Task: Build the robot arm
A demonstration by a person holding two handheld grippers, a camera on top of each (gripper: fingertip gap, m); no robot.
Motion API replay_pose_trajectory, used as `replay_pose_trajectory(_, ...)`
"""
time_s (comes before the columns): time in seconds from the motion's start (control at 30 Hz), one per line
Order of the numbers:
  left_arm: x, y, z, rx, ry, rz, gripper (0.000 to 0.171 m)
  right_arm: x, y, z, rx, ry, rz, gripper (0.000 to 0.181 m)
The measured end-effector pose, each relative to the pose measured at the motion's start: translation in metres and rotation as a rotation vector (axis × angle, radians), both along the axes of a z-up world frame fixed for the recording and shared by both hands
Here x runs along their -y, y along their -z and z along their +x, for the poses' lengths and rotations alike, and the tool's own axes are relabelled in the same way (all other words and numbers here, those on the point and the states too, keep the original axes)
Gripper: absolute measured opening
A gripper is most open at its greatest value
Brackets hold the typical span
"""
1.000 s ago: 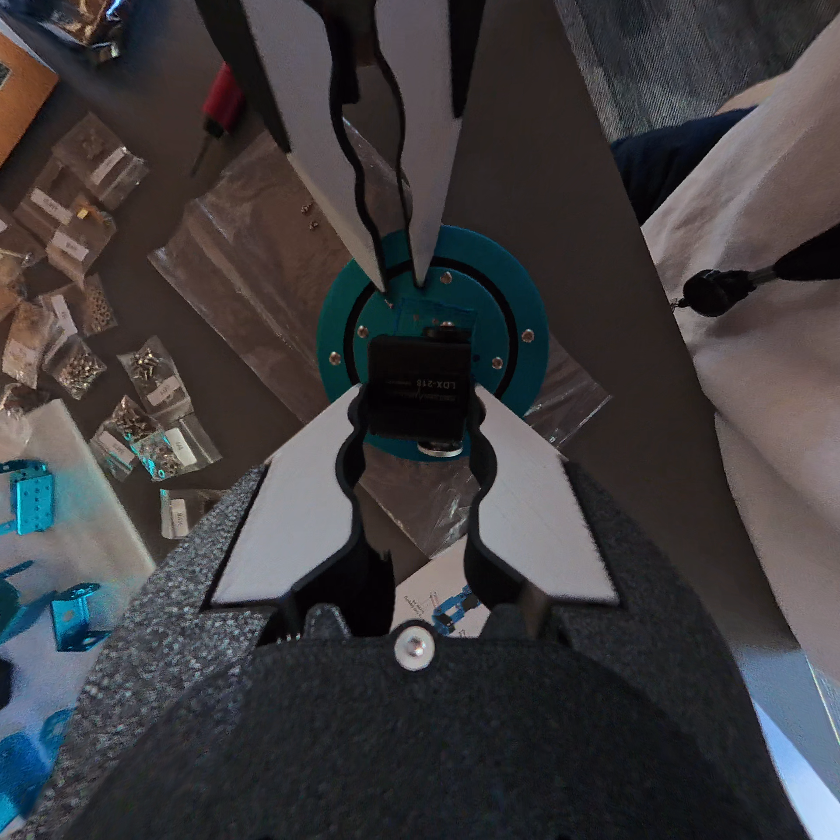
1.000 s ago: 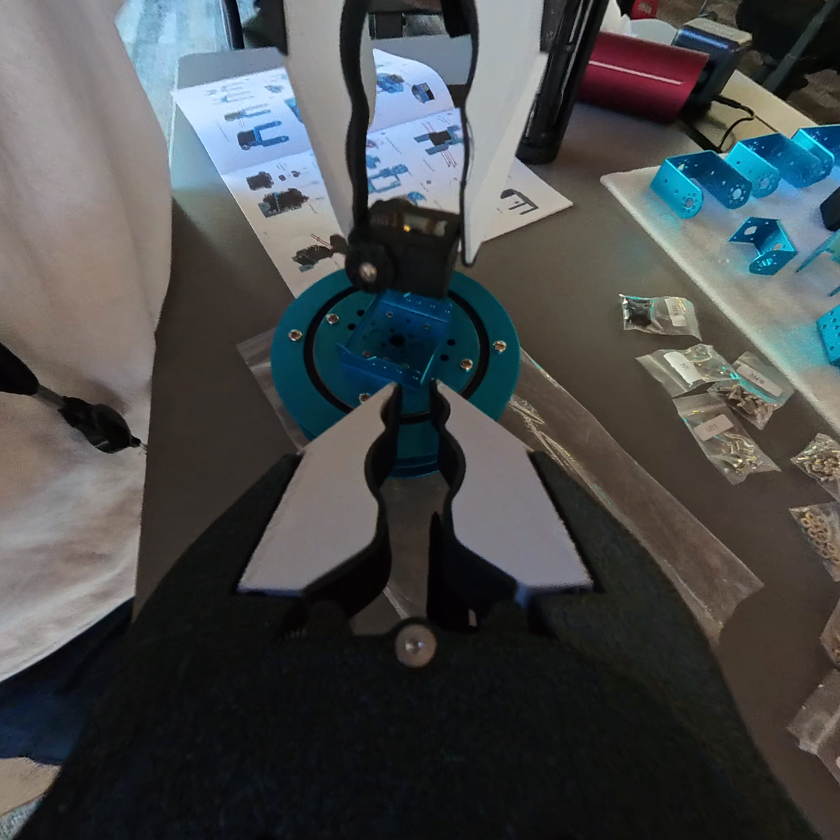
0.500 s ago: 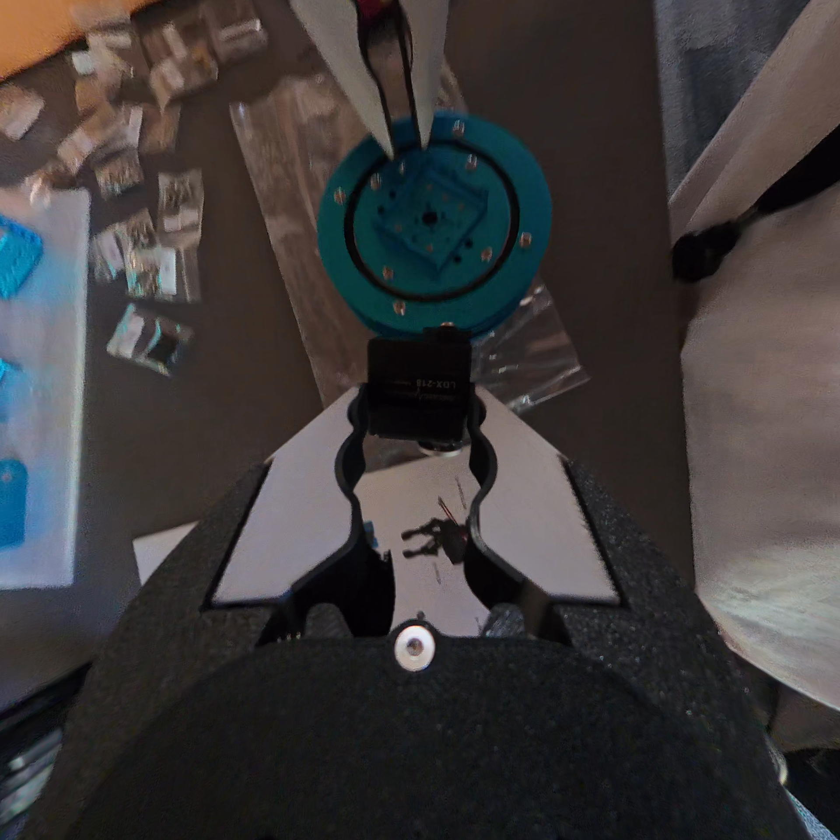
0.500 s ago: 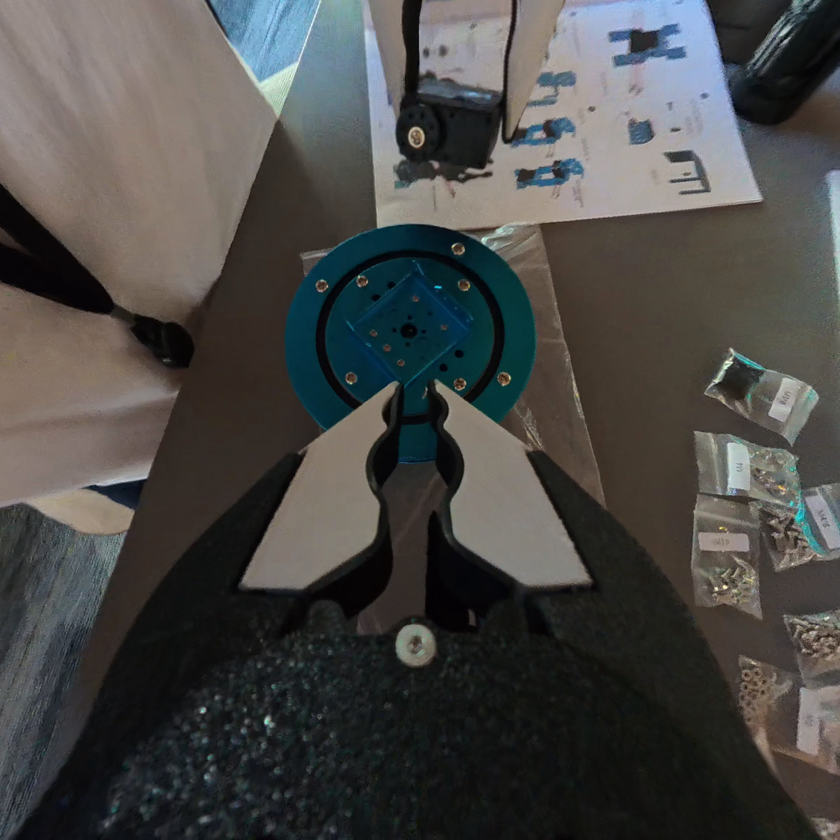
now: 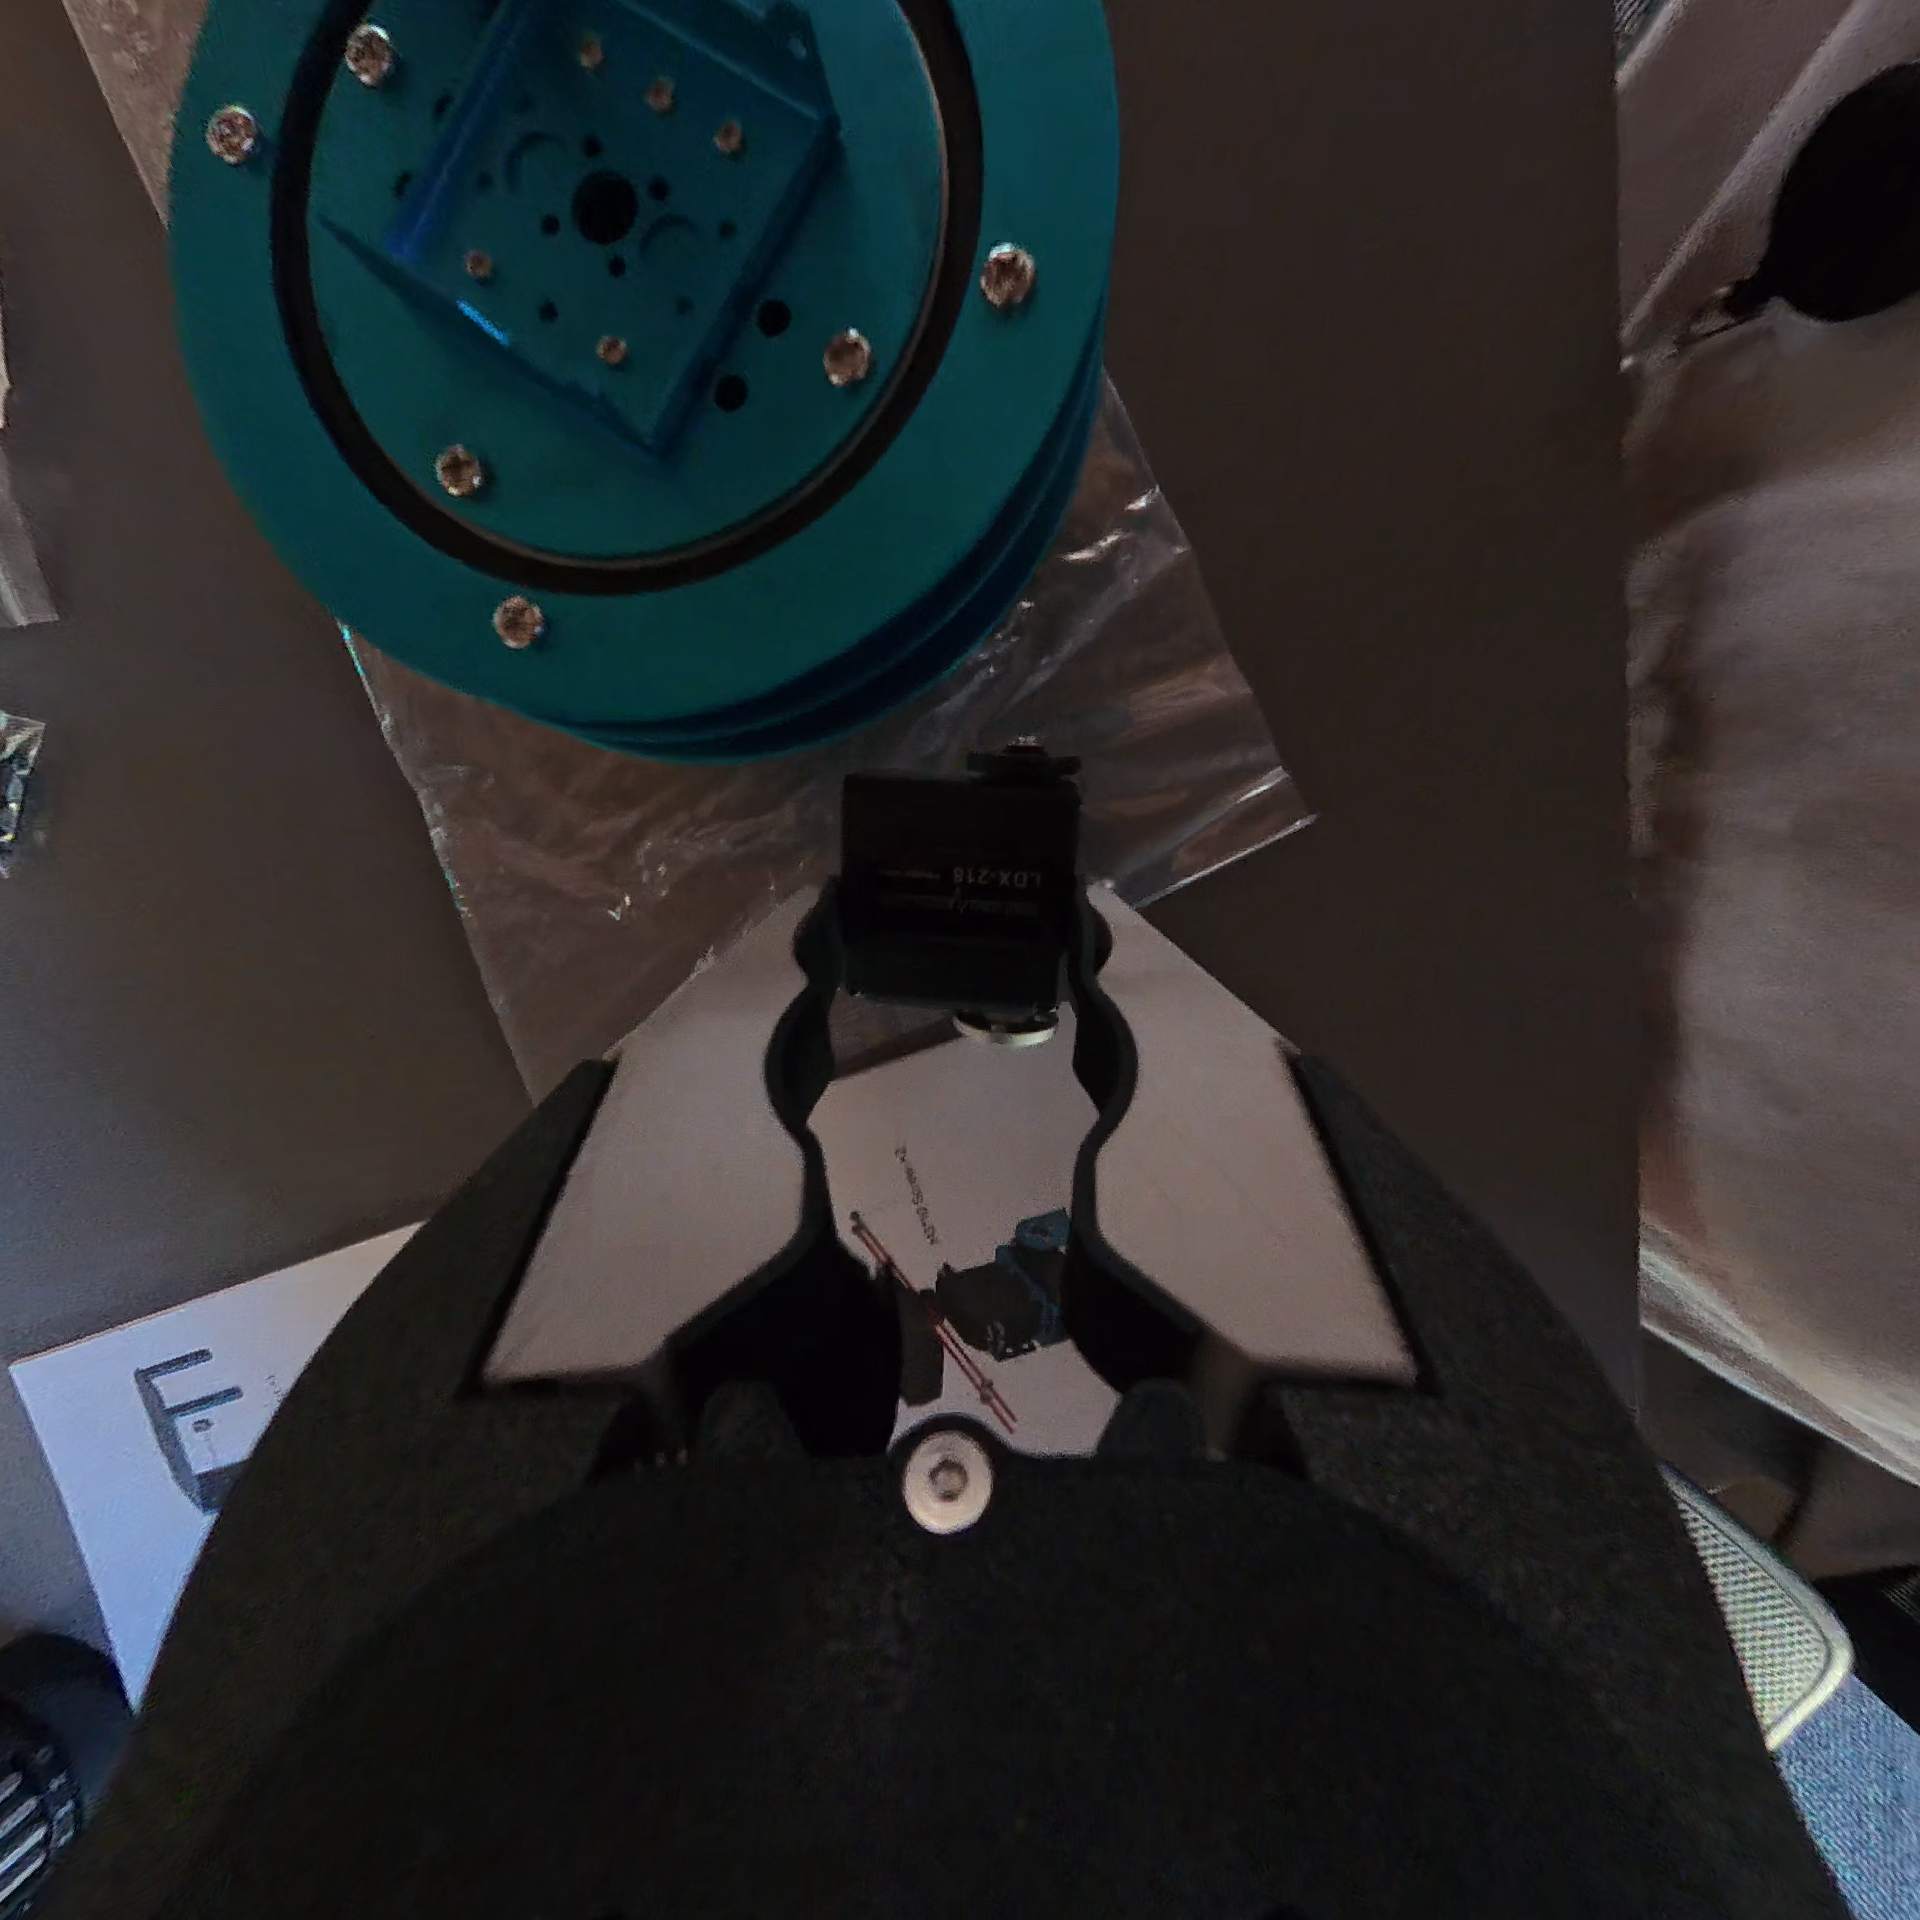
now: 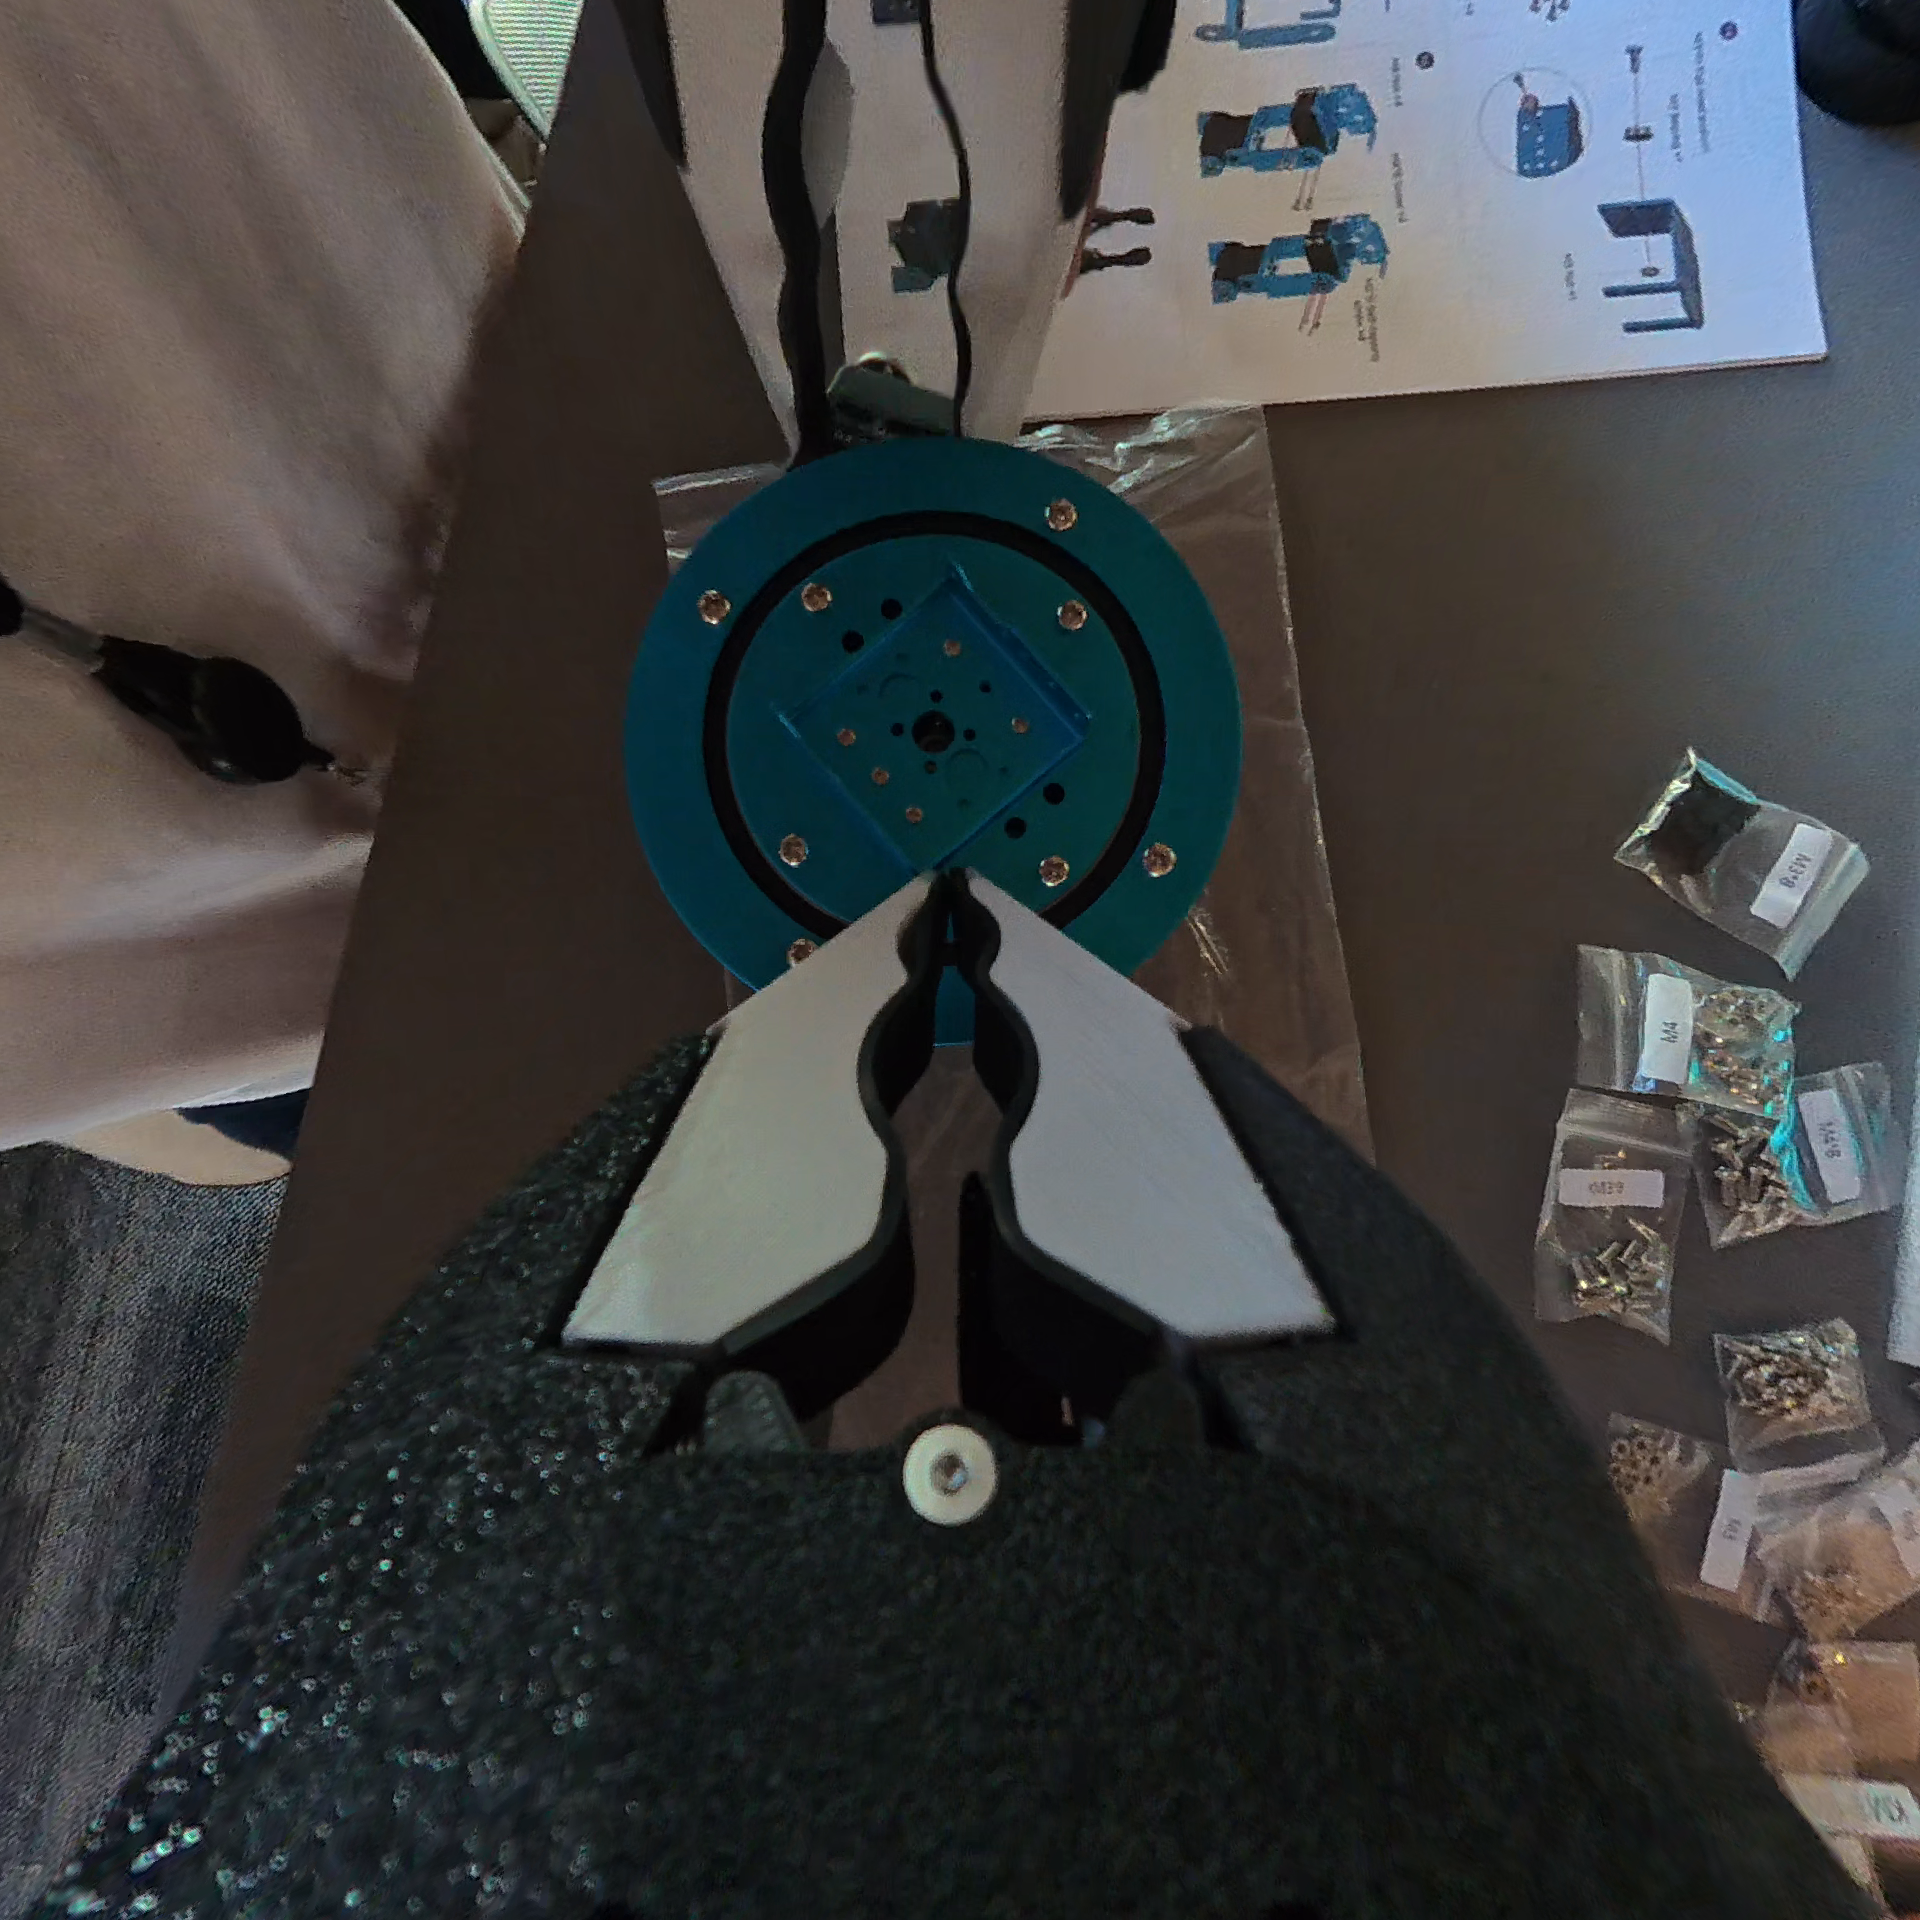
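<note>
A round teal base (image 6: 1184, 727) with a blue square bracket (image 6: 935, 727) screwed to its middle lies on a clear plastic bag. My left gripper (image 5: 956, 914) is shut on a small black servo (image 5: 956, 862) and holds it just off the base's (image 5: 623, 644) edge, above the bag. In the right wrist view the left gripper (image 6: 883, 343) and the servo (image 6: 883, 400) show beyond the base's far edge. My right gripper (image 6: 951, 883) is shut, its tips over the near corner of the bracket. I cannot tell whether they touch it.
Several small bags of screws (image 6: 1683, 1039) lie to the right of the base. A printed instruction sheet (image 6: 1455, 208) lies behind it and shows under my left gripper (image 5: 125, 1455). A person in light clothing (image 6: 208, 416) stands at the table edge.
My left gripper has carried the servo off the top of the base to just past its edge. My right gripper's jaws have gone from a small gap to shut.
</note>
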State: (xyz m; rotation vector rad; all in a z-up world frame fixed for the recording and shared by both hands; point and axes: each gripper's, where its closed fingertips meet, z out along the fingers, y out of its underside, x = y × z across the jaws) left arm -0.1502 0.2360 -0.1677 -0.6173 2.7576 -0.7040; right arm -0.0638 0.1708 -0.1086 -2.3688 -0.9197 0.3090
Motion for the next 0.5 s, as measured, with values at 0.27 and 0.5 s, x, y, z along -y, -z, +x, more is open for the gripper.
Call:
replay_pose_trajectory(0.27, 0.013, 0.005, 0.01, 0.094, -0.1, -0.066, 0.045, 0.002, -0.027, 0.005, -0.157, 0.246, 0.231, 0.0)
replay_pose_trajectory(0.5, -0.002, -0.085, 0.02, 0.259, -0.328, -0.485, 0.027, -0.013, -0.073, -0.026, -0.586, 0.488, 0.493, 0.0)
